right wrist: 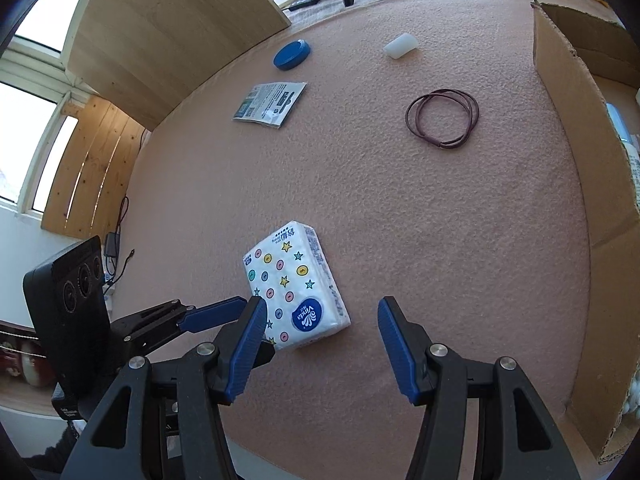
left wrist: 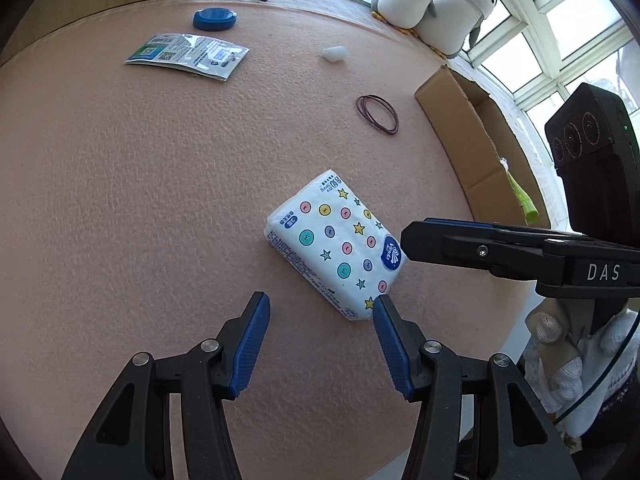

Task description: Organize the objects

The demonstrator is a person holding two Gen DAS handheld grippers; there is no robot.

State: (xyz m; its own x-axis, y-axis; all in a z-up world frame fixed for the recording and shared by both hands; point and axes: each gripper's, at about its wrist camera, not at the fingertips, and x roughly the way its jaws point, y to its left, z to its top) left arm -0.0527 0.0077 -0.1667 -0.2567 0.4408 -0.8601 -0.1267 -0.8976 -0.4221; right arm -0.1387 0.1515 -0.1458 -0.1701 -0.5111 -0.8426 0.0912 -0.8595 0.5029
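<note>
I have both grippers low over the pink felt tabletop, and neither holds anything. My left gripper has its blue pads spread wide, the right-hand pad just at the near corner of the tissue pack. My right gripper is also spread wide; the pack lies flat just ahead of its left pad, printed face up with coloured dots and stars. From the left wrist I see the right gripper come in from the side, its tip close to the pack's end with the blue logo; whether it touches I cannot tell.

Farther out lie a loop of brown rubber bands, a flat printed sachet, a blue round lid and a small white lump, all well apart. An open cardboard box stands along the right side of the tabletop, and two plush penguins sit beyond it near the window
</note>
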